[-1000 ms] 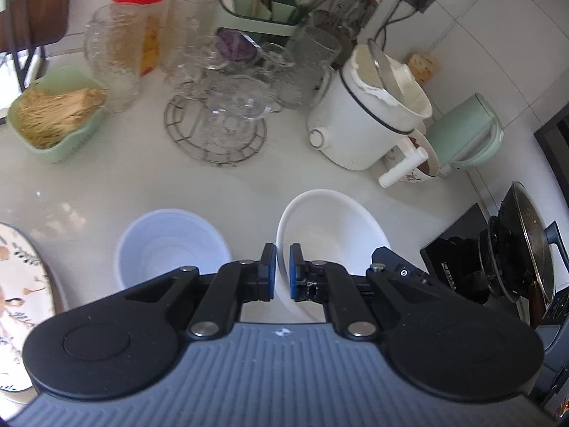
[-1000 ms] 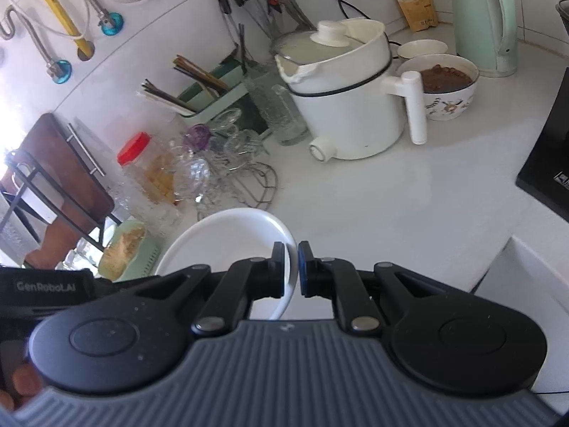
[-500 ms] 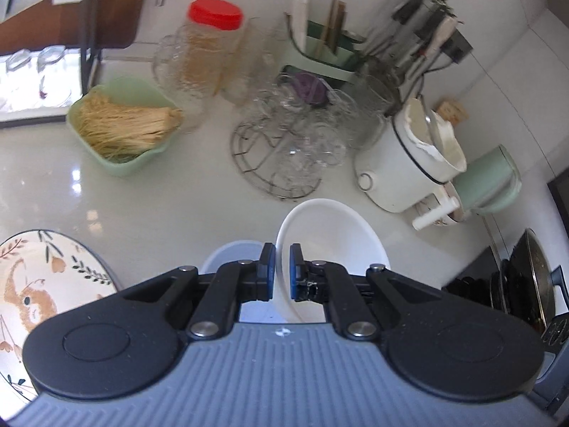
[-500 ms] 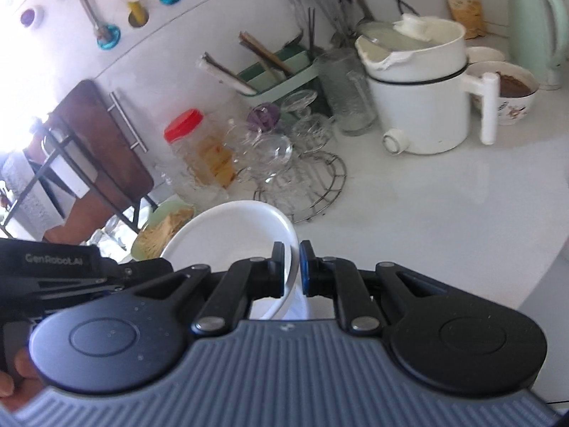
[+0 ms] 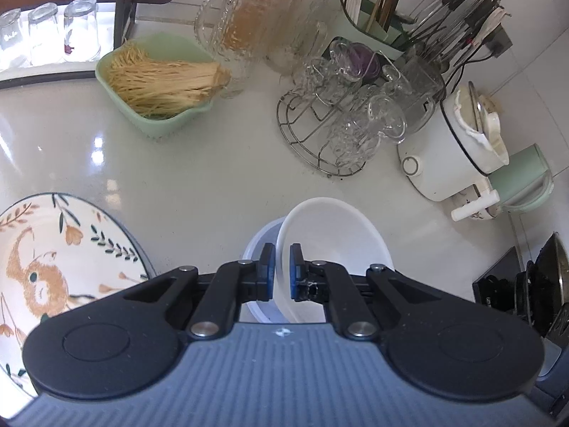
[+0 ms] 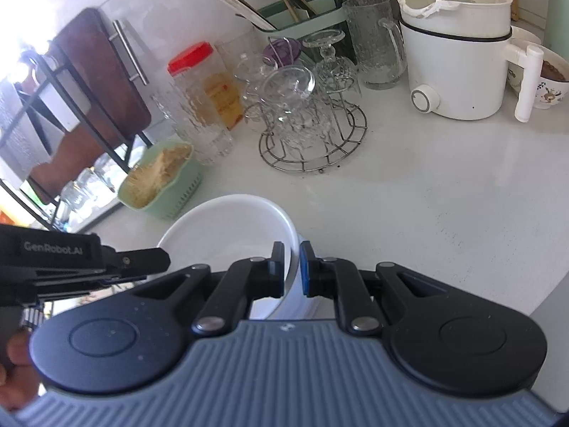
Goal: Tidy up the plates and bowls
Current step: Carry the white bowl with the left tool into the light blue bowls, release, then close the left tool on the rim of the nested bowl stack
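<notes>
A white bowl (image 5: 338,245) hangs tilted above the white counter, gripped from both sides. My left gripper (image 5: 281,270) is shut on its left rim. My right gripper (image 6: 291,267) is shut on the opposite rim of the same white bowl (image 6: 227,227). A bluish-white bowl (image 5: 258,249) stands on the counter right under the held bowl and is mostly hidden by it. The left gripper's body (image 6: 89,263) shows at the left of the right wrist view. A flower-patterned plate (image 5: 53,249) lies at the left.
A green basket of dry noodles (image 5: 160,82), a wire rack of glasses (image 5: 341,121), a red-lidded jar (image 5: 249,28) and a utensil holder (image 5: 373,17) stand behind. At the right are a white electric pot (image 5: 455,149), a green kettle (image 5: 522,178) and a pan (image 5: 547,284).
Both grippers have carried the white bowl left and down until it covers most of the bluish-white bowl. The patterned plate and the noodle basket have come further into the left wrist view.
</notes>
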Motion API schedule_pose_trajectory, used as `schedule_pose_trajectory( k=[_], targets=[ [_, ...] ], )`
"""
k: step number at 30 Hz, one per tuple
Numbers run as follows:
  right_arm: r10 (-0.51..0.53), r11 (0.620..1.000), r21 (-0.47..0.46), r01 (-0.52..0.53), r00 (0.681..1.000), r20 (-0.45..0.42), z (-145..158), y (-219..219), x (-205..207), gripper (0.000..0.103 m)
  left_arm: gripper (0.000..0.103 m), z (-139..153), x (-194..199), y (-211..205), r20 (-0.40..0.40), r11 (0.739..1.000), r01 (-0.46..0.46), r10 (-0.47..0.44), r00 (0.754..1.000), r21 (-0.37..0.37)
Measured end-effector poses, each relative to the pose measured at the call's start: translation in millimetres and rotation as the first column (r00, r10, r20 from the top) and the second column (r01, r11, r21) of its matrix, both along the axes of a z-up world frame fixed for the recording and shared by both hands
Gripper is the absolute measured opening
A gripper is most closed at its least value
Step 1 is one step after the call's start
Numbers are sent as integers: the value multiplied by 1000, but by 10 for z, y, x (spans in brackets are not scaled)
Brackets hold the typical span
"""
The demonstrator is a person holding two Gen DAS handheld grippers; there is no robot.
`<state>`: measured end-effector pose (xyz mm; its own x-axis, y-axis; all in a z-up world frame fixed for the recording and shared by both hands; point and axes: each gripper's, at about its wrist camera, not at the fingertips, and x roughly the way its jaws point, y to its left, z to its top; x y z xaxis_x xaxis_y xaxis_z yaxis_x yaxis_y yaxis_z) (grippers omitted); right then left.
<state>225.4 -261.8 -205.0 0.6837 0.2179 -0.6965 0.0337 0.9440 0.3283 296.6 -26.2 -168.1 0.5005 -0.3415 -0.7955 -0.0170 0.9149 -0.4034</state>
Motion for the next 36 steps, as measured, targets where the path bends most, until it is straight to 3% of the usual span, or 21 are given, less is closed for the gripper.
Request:
schedule_pose_trajectory(
  k=[5,9,12,14,16,18,19,21,30,36],
  targets=[
    [13,1000,-7,-13,1000,-28,-88,16,65,13,8,-127,118,-61,-34,999,13,-11,999,51],
    [25,1000,17,-24,999,-41,-129,-22,95,13,8,-293,161,48,-115,1000,-5,4,993,-10],
    [39,999,36,-37,997,-68,-161,-44,145,13,8,-324,152,106,-133,1000,-20,18,991,-15],
    [44,999,34,-42,996,-78,-164,-48,174,14,15,-329,163,132,-148,999,-22,16,989,-36],
    [49,998,37,-47,996,-75,-147,-71,190,14,41,-318,174,144,-143,999,-34,29,989,-31],
    [53,998,40,-51,996,-76,-131,-104,202,19,48,-310,174,137,-130,999,-38,35,991,-22],
    [53,998,43,-50,996,-76,-127,-125,208,31,48,-317,181,135,-133,999,-39,36,991,-24],
    [51,997,61,-47,997,-61,-123,-175,199,44,48,-340,190,122,-139,999,-39,35,990,-22],
    [58,982,186,-28,986,-159,-408,-343,330,44,47,-497,197,11,-147,1000,-20,21,989,9],
    [83,971,238,-34,977,-196,-561,-317,366,36,47,-624,185,-37,-149,1000,-6,11,989,30]
  ],
)
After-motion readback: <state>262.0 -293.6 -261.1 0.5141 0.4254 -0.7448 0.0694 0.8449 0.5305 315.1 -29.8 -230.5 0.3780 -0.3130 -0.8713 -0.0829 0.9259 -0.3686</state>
